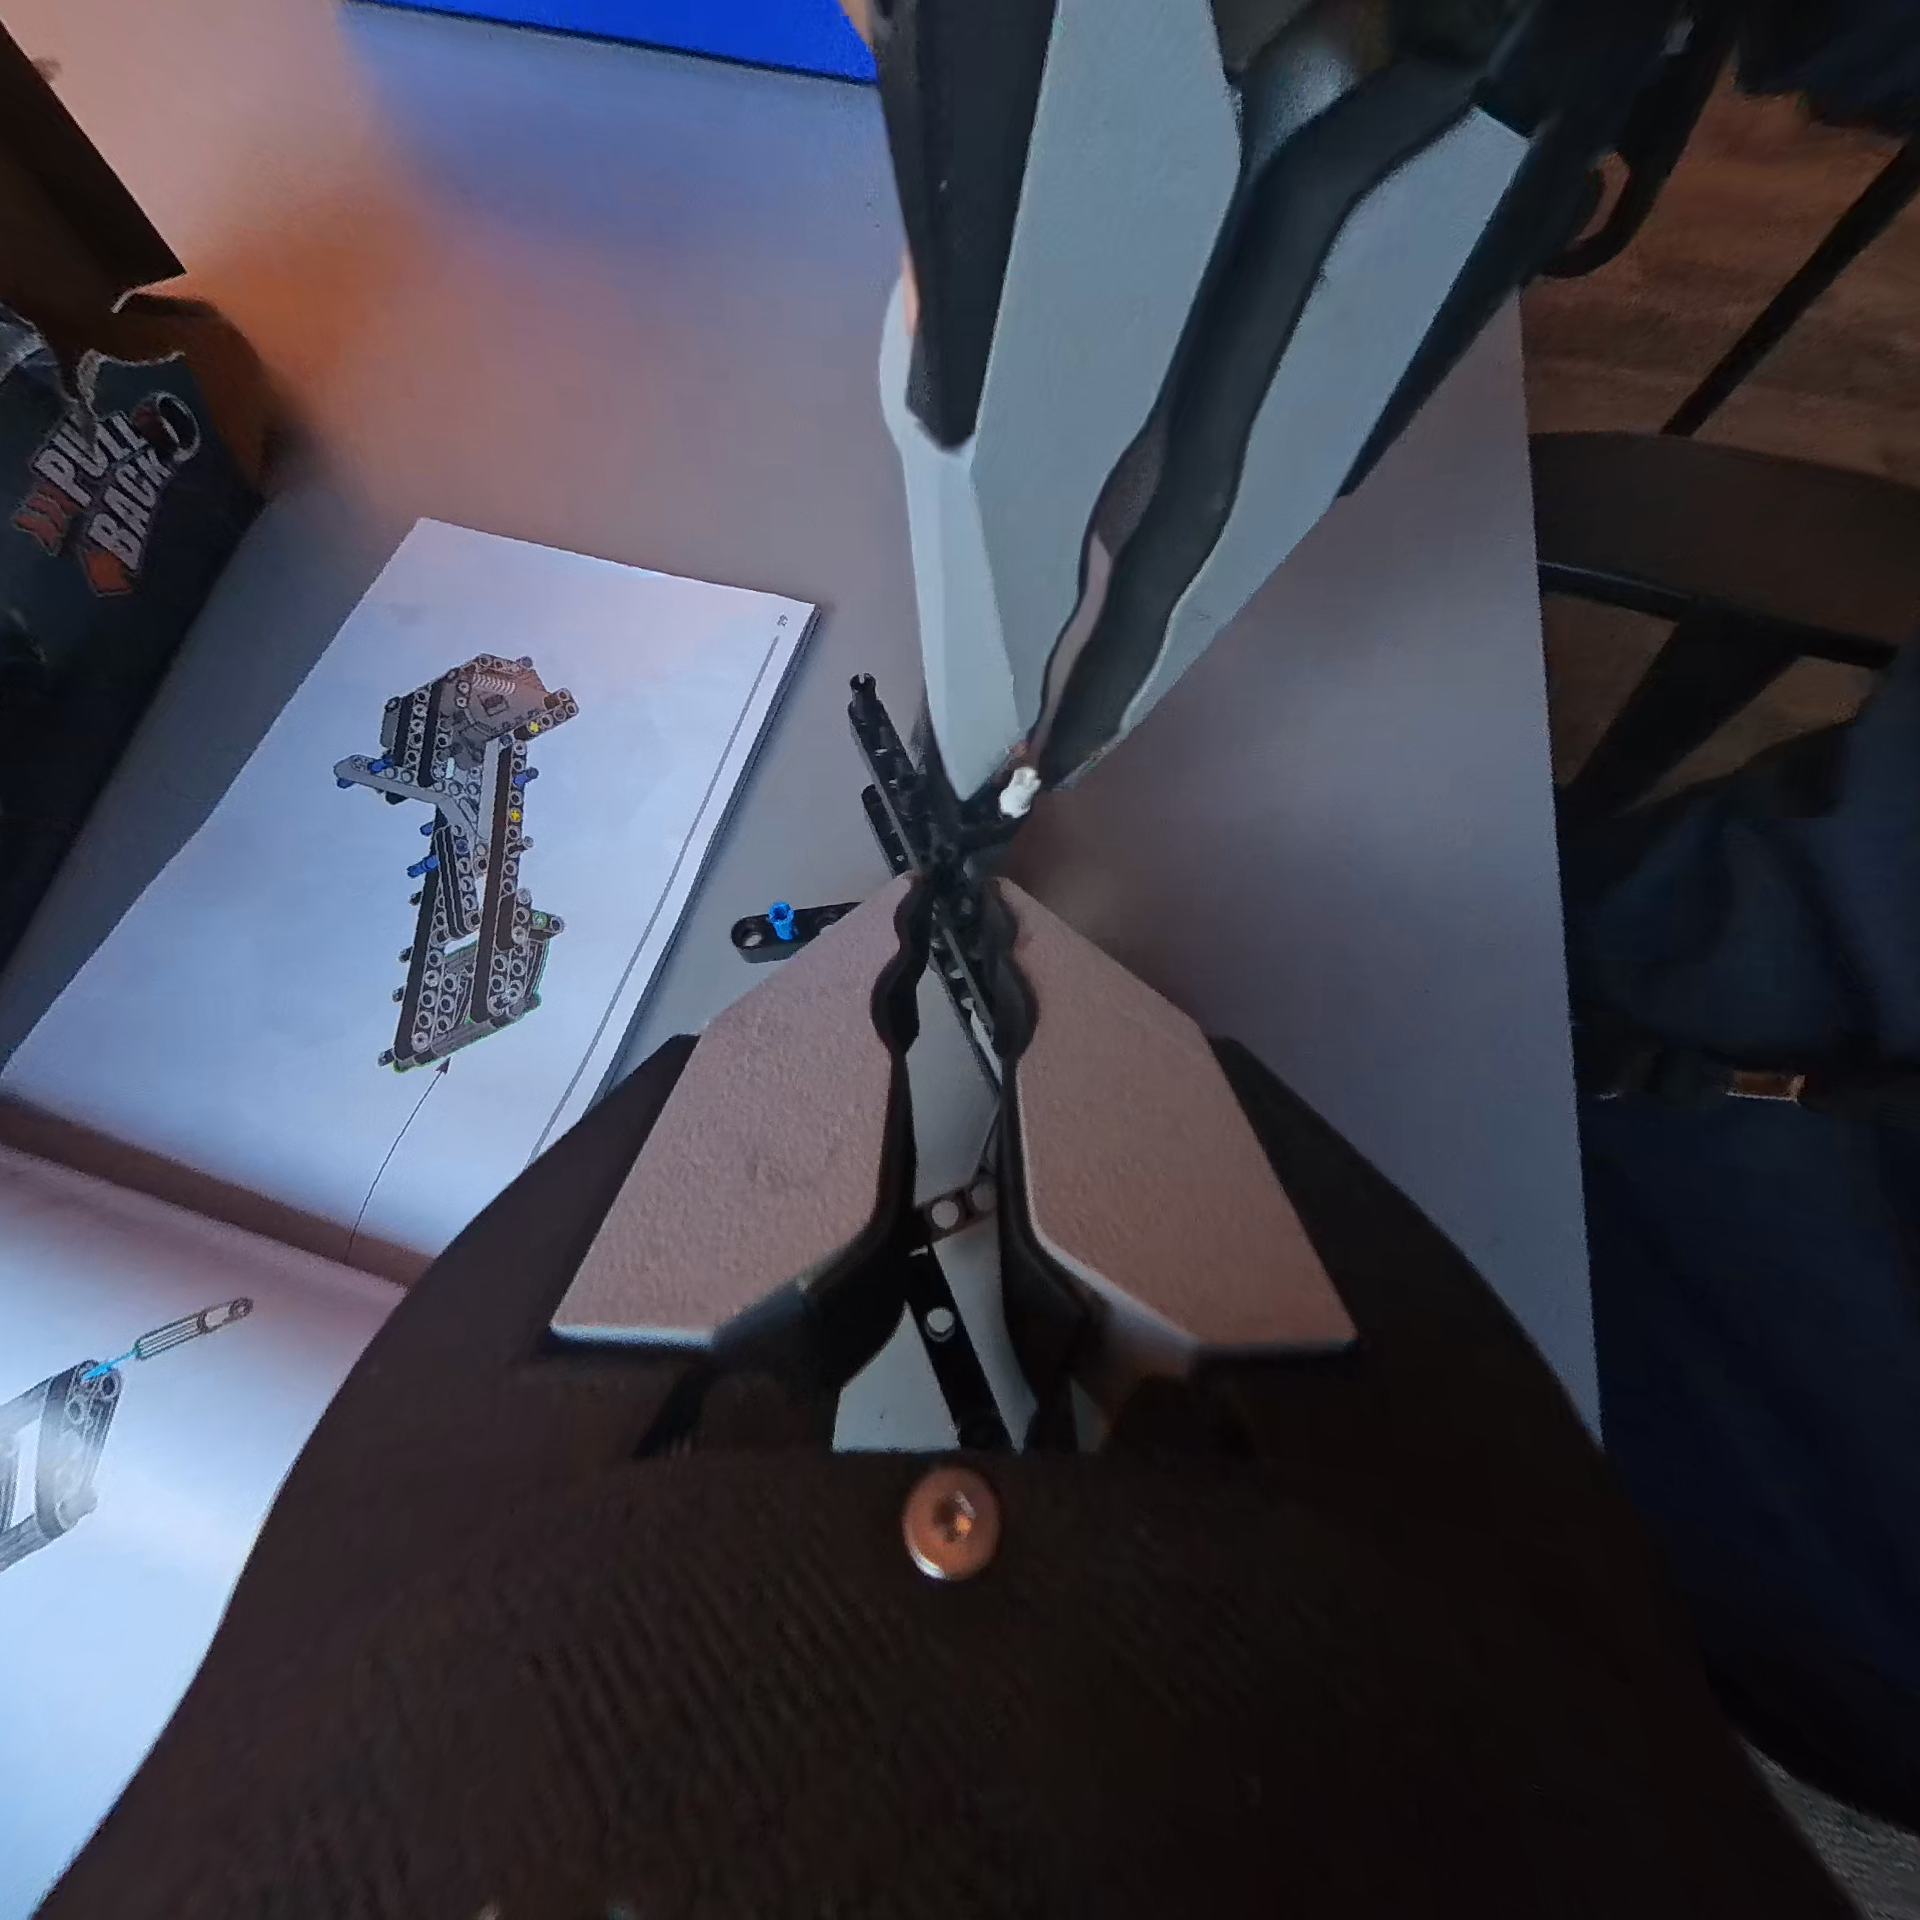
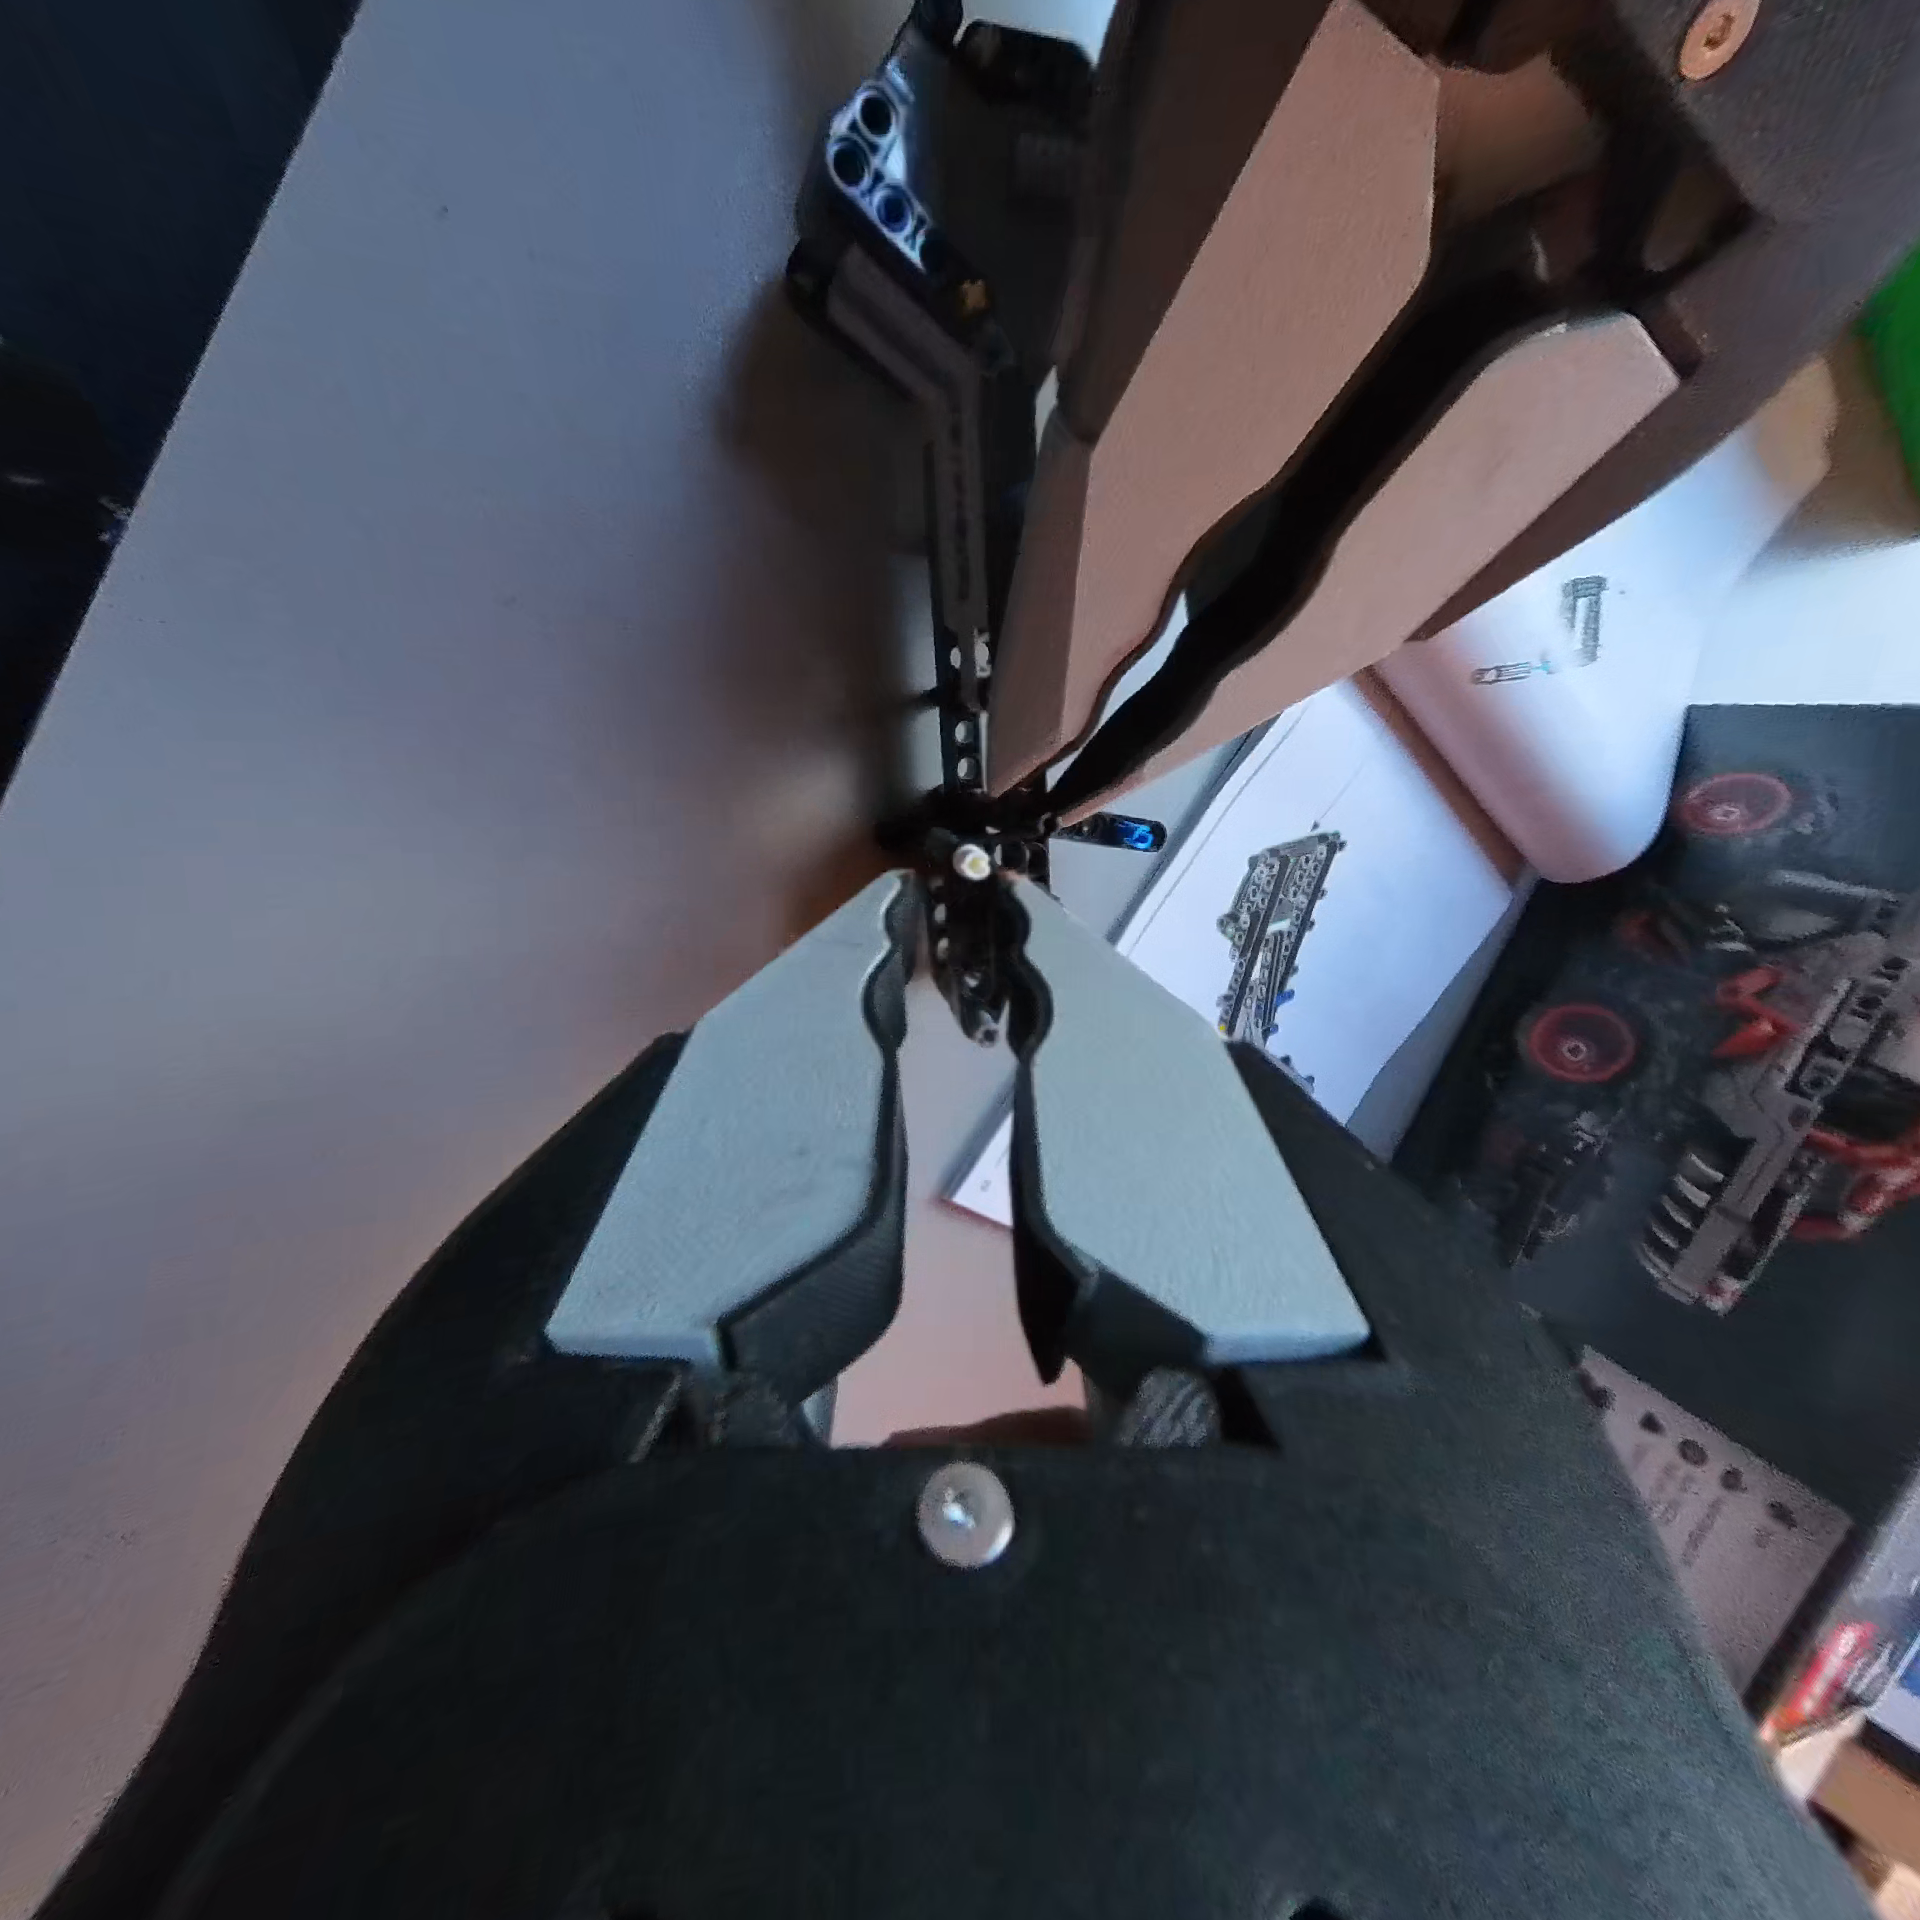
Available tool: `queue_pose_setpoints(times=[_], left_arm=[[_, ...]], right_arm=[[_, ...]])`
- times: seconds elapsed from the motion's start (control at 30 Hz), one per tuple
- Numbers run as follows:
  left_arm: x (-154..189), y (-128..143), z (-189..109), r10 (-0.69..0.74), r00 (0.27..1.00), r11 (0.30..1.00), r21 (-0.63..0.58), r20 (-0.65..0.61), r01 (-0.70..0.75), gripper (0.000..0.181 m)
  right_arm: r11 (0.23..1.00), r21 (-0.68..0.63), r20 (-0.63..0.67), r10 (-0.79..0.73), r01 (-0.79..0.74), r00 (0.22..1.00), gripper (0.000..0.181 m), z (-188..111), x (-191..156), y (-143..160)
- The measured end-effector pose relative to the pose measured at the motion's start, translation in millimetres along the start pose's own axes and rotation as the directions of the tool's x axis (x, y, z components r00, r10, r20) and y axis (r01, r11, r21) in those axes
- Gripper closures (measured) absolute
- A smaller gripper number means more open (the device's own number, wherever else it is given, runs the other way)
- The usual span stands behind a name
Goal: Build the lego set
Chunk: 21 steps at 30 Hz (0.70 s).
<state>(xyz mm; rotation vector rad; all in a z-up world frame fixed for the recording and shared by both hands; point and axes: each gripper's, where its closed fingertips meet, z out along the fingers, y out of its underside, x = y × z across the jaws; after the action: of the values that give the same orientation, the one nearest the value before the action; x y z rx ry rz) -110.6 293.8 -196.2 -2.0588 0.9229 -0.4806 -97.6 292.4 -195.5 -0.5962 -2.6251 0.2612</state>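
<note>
My left gripper, with tan fingers, is shut on a black beam assembly and holds it above the grey table. The assembly's long beam runs to a grey block at its far end. My right gripper, with grey fingers, is shut on a small white pin and presses it against the assembly right at the left gripper's tips. In the left wrist view the right gripper comes down from above with the white pin at its tip. The left gripper also shows in the right wrist view.
A short black beam with a blue pin lies on the table beside the open instruction booklet. The dark set box lies past the booklet. A dark chair stands at the table's edge.
</note>
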Motion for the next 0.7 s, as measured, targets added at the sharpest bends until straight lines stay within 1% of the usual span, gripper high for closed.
queue_pose_setpoints(times=[0.07, 0.1, 0.17, 0.2, 0.27, 0.3, 0.5, 0.63, 0.7], left_arm=[[0.3, -1.7, 0.1, 0.010, 1.000, 1.000, 0.004, 0.008, -0.010, 0.175], [0.4, -4.1, -1.1, 0.012, 1.000, 1.000, 0.013, 0.012, -0.012, 0.173], [1.9, -8.4, -4.2, 0.006, 1.000, 1.000, 0.025, 0.010, -0.006, 0.164], [2.8, -8.0, -4.3, 0.010, 1.000, 1.000, 0.016, 0.012, -0.010, 0.163], [0.1, -2.4, -1.1, 0.026, 0.999, 0.999, -0.022, 0.038, -0.026, 0.169], [-1.7, 0.2, 1.0, 0.029, 0.998, 0.999, -0.034, 0.049, -0.027, 0.170], [-2.5, 1.5, -0.5, 0.013, 0.999, 0.999, -0.030, 0.040, -0.012, 0.173], [-6.8, 2.7, -1.4, 0.003, 1.000, 1.000, -0.028, 0.029, -0.002, 0.175], [-6.5, 2.6, -1.3, -0.017, 1.000, 1.000, -0.009, 0.017, 0.017, 0.175]], right_arm=[[1.000, 0.027, -0.053, 0.015, -0.013, 0.998, 0.159, -0.6, -1.7, 1.2], [0.999, 0.032, -0.082, 0.025, -0.022, 0.996, 0.158, -0.7, -0.1, 2.3], [0.998, 0.052, -0.112, 0.034, -0.029, 0.993, 0.159, -1.8, 0.6, 1.5], [0.998, 0.067, -0.116, 0.030, -0.022, 0.993, 0.166, -2.7, 0.2, -1.5], [0.997, 0.074, -0.104, 0.022, -0.015, 0.994, 0.177, 0.3, -1.1, -4.1], [0.998, 0.062, -0.123, 0.027, -0.020, 0.992, 0.176, 2.0, 2.6, -3.0], [0.999, 0.022, -0.119, -0.025, 0.028, 0.993, 0.177, 3.9, 6.3, -2.6], [0.996, -0.028, -0.084, -0.086, 0.084, 0.993, 0.177, 6.1, 11.6, 5.0], [0.994, -0.020, -0.069, -0.106, 0.104, 0.992, 0.178, 5.2, 11.0, 4.4]])
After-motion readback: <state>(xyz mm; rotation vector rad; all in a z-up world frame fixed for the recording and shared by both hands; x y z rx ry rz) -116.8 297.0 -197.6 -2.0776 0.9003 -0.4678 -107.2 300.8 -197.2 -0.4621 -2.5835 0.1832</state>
